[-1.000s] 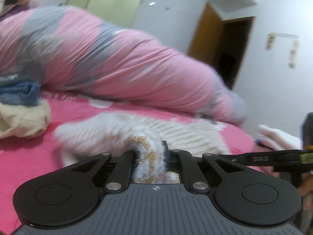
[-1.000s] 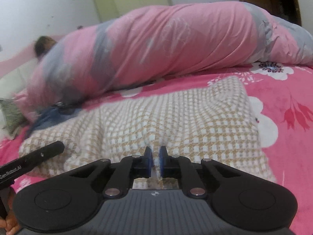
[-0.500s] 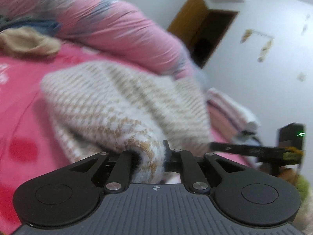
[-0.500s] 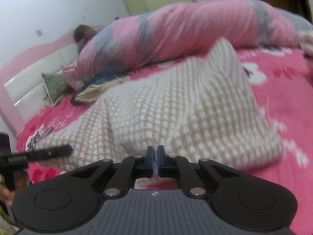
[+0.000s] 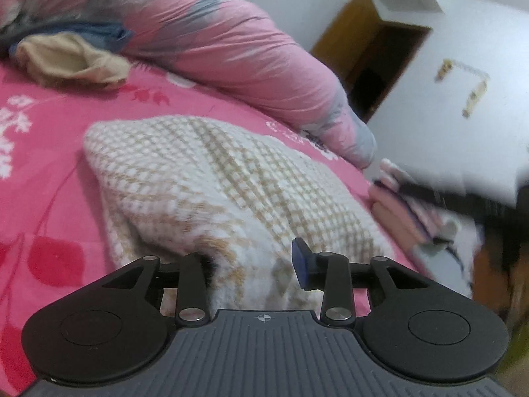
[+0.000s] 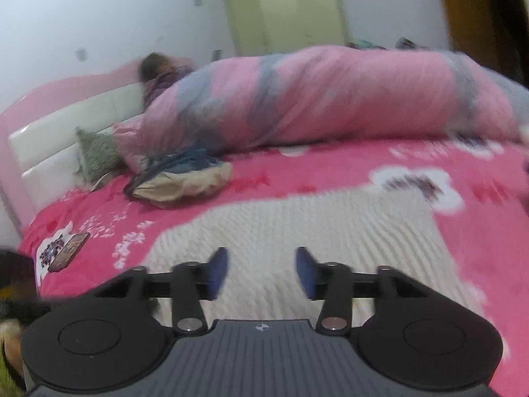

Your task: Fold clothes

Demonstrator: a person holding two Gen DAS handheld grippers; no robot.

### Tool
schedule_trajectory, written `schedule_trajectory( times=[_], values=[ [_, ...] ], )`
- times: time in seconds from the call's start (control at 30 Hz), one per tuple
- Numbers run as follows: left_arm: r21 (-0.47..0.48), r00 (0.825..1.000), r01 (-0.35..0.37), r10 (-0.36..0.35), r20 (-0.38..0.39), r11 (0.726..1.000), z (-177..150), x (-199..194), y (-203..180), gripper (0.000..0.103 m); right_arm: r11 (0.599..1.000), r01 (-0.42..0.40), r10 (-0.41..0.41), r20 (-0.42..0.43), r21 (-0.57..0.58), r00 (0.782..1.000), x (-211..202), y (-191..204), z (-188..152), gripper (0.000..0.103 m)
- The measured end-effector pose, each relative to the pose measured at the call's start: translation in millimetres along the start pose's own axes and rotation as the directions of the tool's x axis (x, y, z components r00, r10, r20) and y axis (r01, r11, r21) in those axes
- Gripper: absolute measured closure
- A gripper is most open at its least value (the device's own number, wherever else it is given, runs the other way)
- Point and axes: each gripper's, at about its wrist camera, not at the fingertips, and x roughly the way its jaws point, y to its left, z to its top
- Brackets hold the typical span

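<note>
A cream and tan checked knit sweater (image 5: 231,185) lies folded on the pink floral bed cover (image 5: 49,172). My left gripper (image 5: 249,258) sits low at the sweater's near edge. Its jaws are opening, a thick fold of knit still lies between them, and the blue right pad (image 5: 301,264) stands apart from the fabric. In the right wrist view the sweater (image 6: 297,231) is spread flat below my right gripper (image 6: 261,258). That gripper's jaws are opening too, with nothing between them.
A rolled pink and grey duvet (image 6: 314,99) runs along the far side of the bed, and a person lies at the headboard (image 6: 66,139). A beige and blue clothes heap (image 6: 185,182) lies nearby. A phone (image 6: 67,251) rests left. Folded pink clothes (image 5: 406,205) sit at the bed's right edge.
Both grippers were shut on the sweater and have let it go. The right gripper has pulled back and up off the knit. The sweater now lies folded on the bed.
</note>
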Motion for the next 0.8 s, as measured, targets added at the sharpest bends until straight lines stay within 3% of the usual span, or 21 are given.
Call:
schedule_trajectory(
  times=[0.07,0.2,0.3,0.37,0.43,0.47,0.5,0.53,0.57,0.63,0.67,0.8],
  values=[
    [-0.004,1.0,0.009,-0.009,-0.01,1.0,-9,-2,0,0.068,0.995,-0.025,0.024,-0.019,-0.098,1.0,30,20,18,0.028],
    [-0.08,0.999,0.036,-0.038,-0.017,0.996,-15,-16,18,0.068,0.966,-0.063,0.039,-0.099,-0.252,0.994,112,44,50,0.016],
    [-0.137,0.997,0.069,-0.071,-0.013,0.988,-15,-28,34,0.068,0.971,-0.039,-0.006,-0.186,-0.235,0.983,186,43,74,0.016],
    [-0.153,0.996,0.084,-0.085,0.001,0.985,-15,-35,41,0.068,0.989,-0.002,-0.038,-0.268,-0.146,0.963,232,29,84,0.018],
    [-0.152,0.997,0.08,-0.079,0.011,0.985,-15,-40,44,0.067,0.997,0.054,-0.069,-0.384,-0.048,0.921,277,10,88,0.027],
    [-0.15,0.998,0.066,-0.065,0.012,0.986,-15,-41,46,0.067,0.996,0.09,-0.084,-0.45,-0.01,0.889,295,0,86,0.043],
    [-0.147,0.999,0.051,-0.05,0.014,0.988,-14,-42,47,0.066,0.993,0.115,-0.086,-0.526,0.022,0.846,309,-9,81,0.061],
    [-0.145,0.999,0.04,-0.038,0.013,0.989,-14,-42,48,0.066,0.989,0.139,-0.081,-0.599,0.051,0.796,321,-18,74,0.068],
    [-0.145,0.999,0.035,-0.034,0.013,0.989,-14,-44,49,0.066,0.99,0.134,-0.087,-0.624,0.03,0.777,321,-20,69,0.077],
    [-0.145,0.999,0.031,-0.028,0.019,0.989,-14,-46,50,0.065,0.996,0.073,-0.093,-0.607,-0.058,0.789,299,-12,65,0.08],
    [-0.144,0.999,0.029,-0.026,0.023,0.989,-14,-47,51,0.065,0.997,0.047,-0.077,-0.603,-0.065,0.794,280,-10,63,0.087],
    [-0.14,0.999,0.022,-0.017,0.037,0.99,-10,-45,50,0.063,0.993,-0.009,-0.059,-0.576,-0.115,0.815,203,0,57,0.093]
  ],
)
